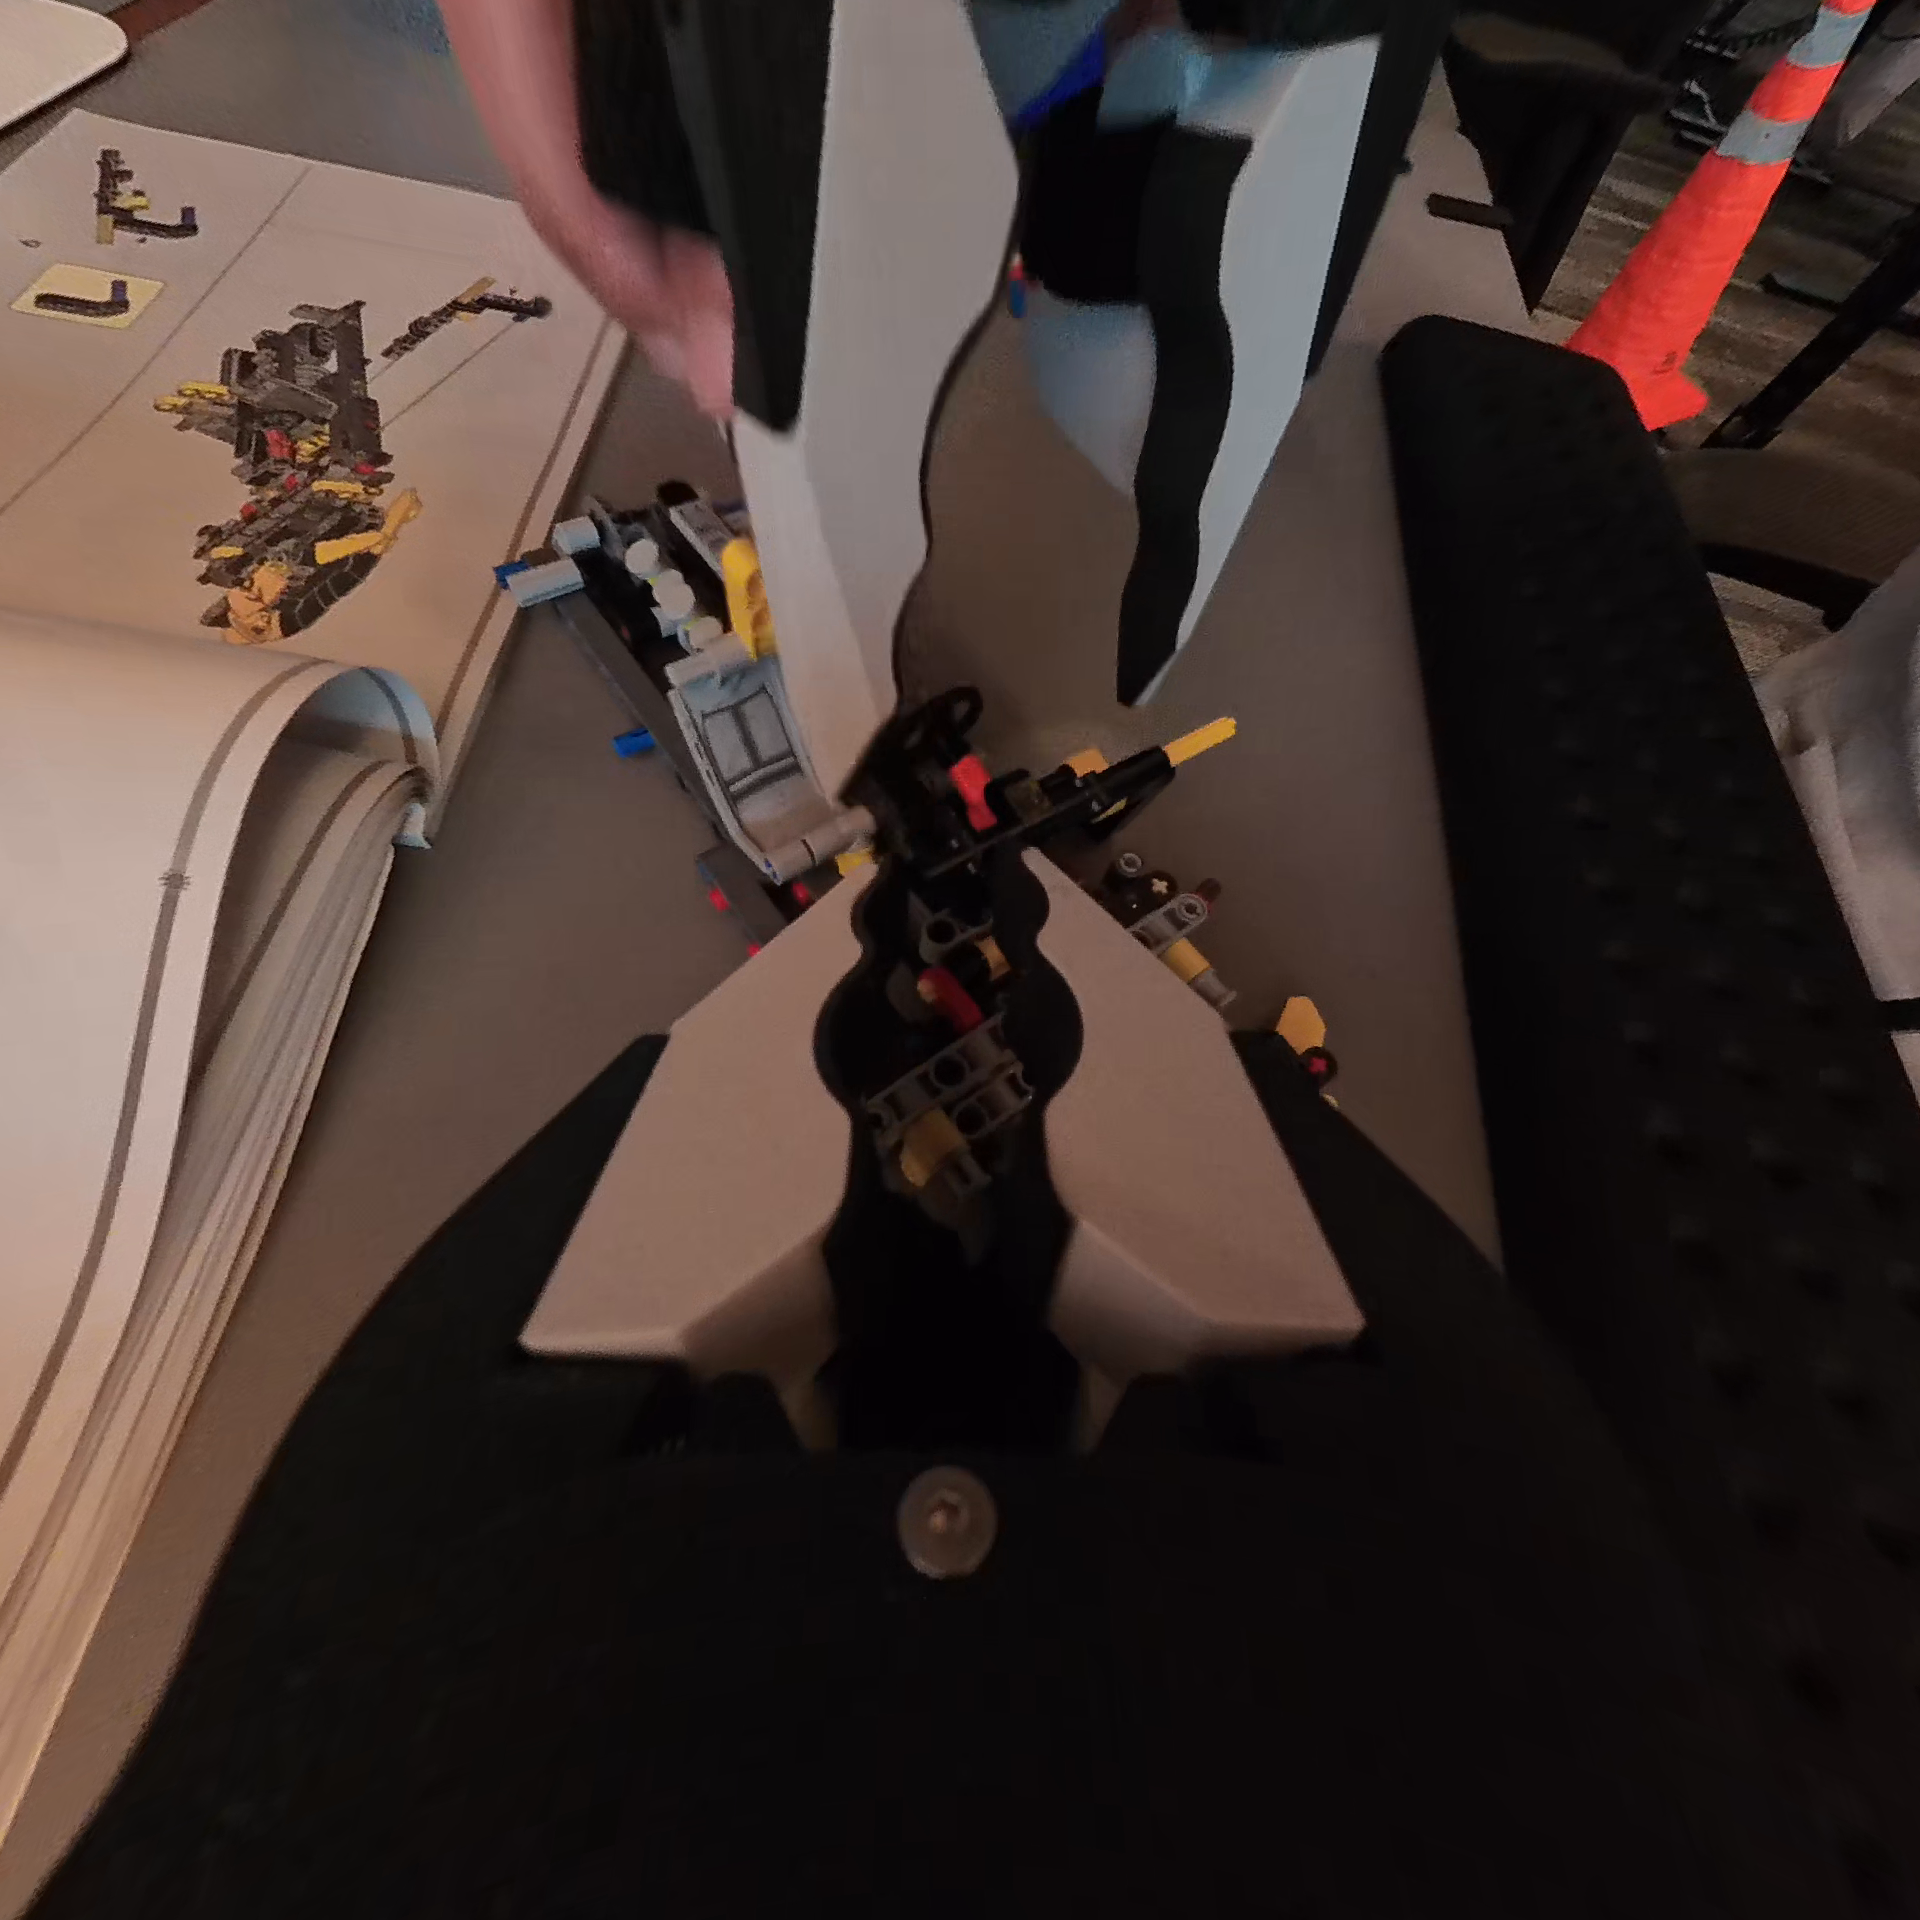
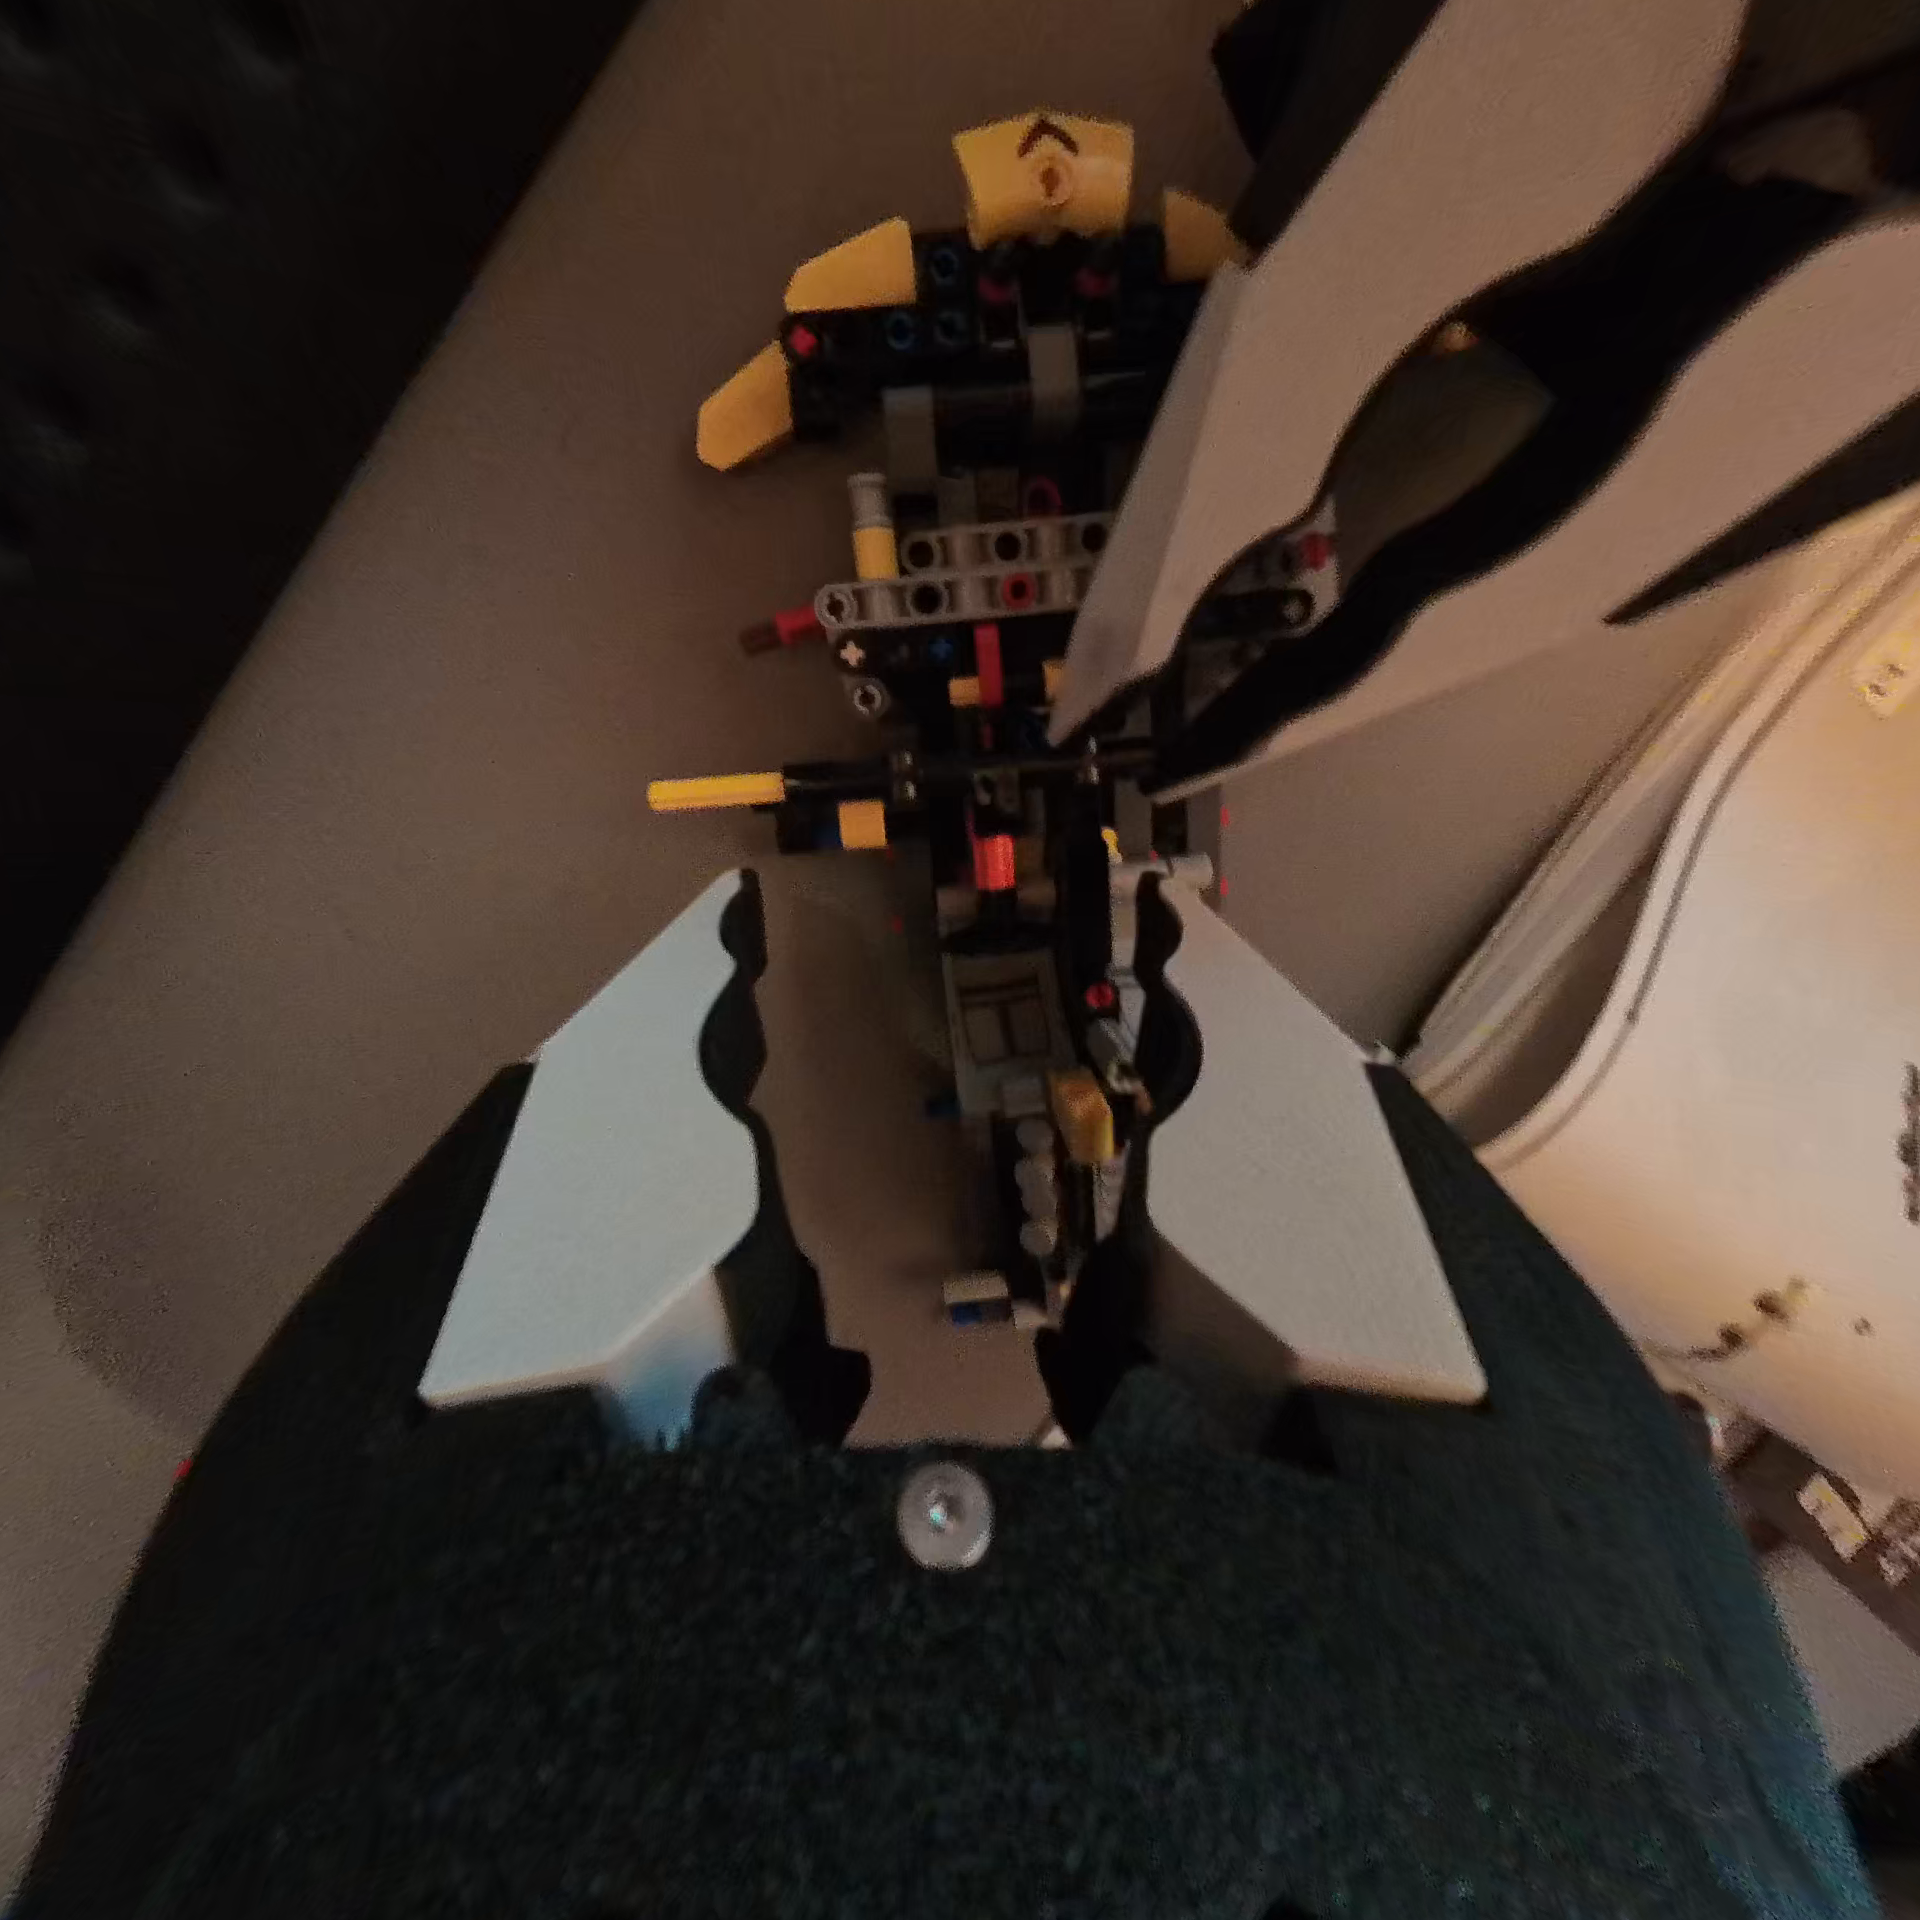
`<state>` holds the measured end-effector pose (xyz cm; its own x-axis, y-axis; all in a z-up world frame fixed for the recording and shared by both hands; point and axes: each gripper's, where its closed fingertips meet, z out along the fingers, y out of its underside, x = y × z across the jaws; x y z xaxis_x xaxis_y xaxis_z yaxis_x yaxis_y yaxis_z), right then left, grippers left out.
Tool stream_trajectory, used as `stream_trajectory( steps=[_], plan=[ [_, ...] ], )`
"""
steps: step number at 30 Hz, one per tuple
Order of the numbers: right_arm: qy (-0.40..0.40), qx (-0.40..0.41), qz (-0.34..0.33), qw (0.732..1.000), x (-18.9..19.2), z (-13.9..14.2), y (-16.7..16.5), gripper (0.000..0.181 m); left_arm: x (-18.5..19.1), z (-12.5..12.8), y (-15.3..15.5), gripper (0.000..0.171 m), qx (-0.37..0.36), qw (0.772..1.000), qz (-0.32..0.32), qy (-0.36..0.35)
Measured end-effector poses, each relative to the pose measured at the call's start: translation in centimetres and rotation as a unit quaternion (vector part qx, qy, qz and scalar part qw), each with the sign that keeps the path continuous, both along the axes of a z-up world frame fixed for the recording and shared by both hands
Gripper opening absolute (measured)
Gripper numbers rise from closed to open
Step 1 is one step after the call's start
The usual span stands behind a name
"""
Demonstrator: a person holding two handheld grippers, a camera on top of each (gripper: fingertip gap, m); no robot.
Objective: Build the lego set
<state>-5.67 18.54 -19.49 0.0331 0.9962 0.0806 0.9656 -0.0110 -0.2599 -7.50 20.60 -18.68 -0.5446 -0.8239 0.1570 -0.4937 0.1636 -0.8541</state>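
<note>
Lego model [image 1: 951,1049] sits clamped inside left gripper [image 1: 940,873], on table [image 1: 582,935].

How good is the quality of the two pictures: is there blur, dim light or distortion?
Left wrist view: the person's hand and the right gripper are smeared by motion, while the lego model is fairly sharp; the wide lens bends the instruction book. Right wrist view: dim and grainy, the model slightly soft, and warm light falls on the book at the right.
</note>
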Motion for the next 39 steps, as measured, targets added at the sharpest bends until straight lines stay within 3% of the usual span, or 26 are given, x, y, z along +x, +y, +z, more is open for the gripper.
stream_trajectory(
  steps=[4, 10, 17, 24, 30, 35, 39],
  plan=[
    [0.032, 0.010, -0.010, 0.999, 0.6, 1.1, -0.9, 0.066, 0.0, 0.0, 0.0, 0.013, -0.001, 1.000, 0.000, 0.000],
    [0.046, 0.011, 0.011, 0.999, -0.3, 0.3, -1.5, 0.065, 0.0, 0.0, 0.0, 0.013, -0.001, 1.000, 0.000, 0.001],
    [0.000, 0.005, 0.038, 0.999, -0.3, -1.2, -1.3, 0.053, 0.0, 0.0, 0.0, 0.013, 0.001, 1.000, 0.002, -0.001],
    [-0.007, 0.006, 0.023, 1.000, 0.3, -0.4, -1.4, 0.059, 0.1, 0.0, 0.1, 0.012, 0.013, 1.000, 0.005, -0.006],
    [0.130, 0.039, -0.098, 0.986, -0.9, 2.7, -2.8, 0.057, 0.1, 0.0, 0.1, 0.013, 0.007, 1.000, 0.005, -0.005],
    [0.202, 0.075, -0.274, 0.937, -0.3, -0.3, -4.6, 0.046, 0.1, 0.0, 0.1, 0.013, 0.000, 1.000, 0.004, 0.000],
    [0.240, 0.129, -0.359, 0.892, -0.4, -0.5, -4.0, 0.034, 0.2, 0.0, 0.1, 0.013, -0.010, 1.000, 0.006, 0.005]
  ],
)
